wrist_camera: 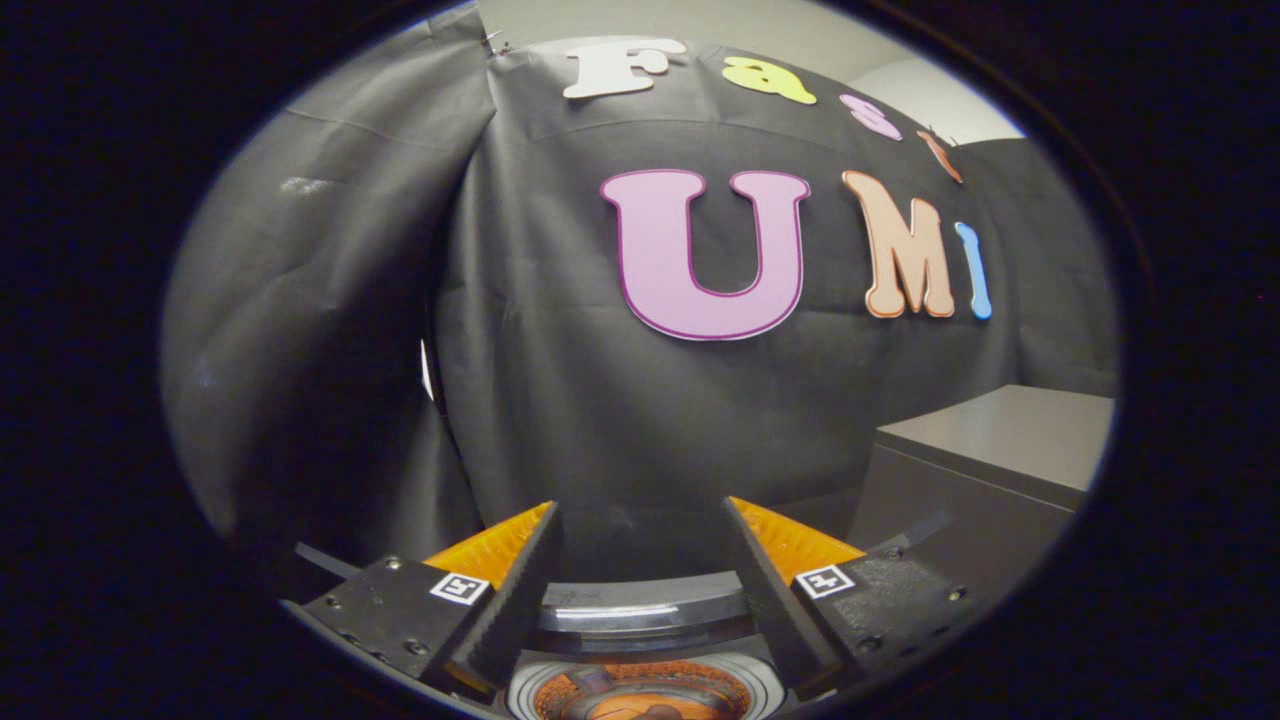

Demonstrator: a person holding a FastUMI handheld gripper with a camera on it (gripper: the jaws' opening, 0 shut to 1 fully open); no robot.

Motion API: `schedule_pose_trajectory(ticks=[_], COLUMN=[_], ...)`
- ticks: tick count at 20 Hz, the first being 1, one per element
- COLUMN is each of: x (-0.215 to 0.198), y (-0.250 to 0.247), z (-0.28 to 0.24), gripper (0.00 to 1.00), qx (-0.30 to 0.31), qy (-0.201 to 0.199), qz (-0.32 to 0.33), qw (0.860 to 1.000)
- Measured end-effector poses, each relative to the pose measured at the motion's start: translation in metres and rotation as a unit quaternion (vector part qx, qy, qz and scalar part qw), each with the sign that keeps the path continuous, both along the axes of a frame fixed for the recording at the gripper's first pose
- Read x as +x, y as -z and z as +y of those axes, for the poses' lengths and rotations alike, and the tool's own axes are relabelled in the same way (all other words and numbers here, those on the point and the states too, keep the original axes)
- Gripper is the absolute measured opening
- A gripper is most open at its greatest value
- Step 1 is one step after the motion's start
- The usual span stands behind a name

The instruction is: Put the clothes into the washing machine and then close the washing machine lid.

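Below, washing machine (640,690) lies between the open tool (640,520) fingers.

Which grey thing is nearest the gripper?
The round-rimmed opening with orange inside, low between the fingers of the open gripper; the grey box stands apart, beyond the right finger.

surface: grey cabinet top (1010,430) | beside black cloth wall | hand-held gripper (640,520) fingers apart

Gripper camera faces the booth wall (620,420) closely.
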State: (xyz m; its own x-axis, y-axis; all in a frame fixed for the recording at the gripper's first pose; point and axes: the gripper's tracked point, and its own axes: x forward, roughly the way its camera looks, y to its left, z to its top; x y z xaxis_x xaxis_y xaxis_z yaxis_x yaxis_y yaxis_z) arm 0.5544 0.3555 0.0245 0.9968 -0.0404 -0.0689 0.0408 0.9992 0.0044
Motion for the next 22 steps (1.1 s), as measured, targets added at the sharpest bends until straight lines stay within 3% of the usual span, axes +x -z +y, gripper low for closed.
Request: schedule_pose_trajectory(ticks=[1, 2, 5, 6, 9, 11, 14, 16, 22], x=[0.002, -0.001, -0.03, -0.046, -0.083, -0.087, -0.111, -0.123, -0.119], y=[-0.002, -0.001, 0.082, 0.118, 0.195, 0.199, 0.228, 0.222, 0.217], z=[-0.003, -0.017, -0.021, -0.024, -0.037, -0.048, -0.073, -0.072, -0.059], gripper=[0.95, 0.94, 0.91, 0.9, 0.86, 0.85, 0.82, 0.81, 0.83], qx=[0.013, -0.011, -0.021, -0.04, -0.071, -0.016, -0.003, -0.034, -0.033], qy=[0.012, 0.035, 0.03, 0.03, 0.032, 0.037, 0.038, 0.032, 0.02], qz=[0.007, 0.015, 0.128, 0.178, 0.235, 0.156, 0.145, 0.15, 0.145], qw=[1.0, 0.999, 0.991, 0.983, 0.969, 0.987, 0.989, 0.988, 0.989])
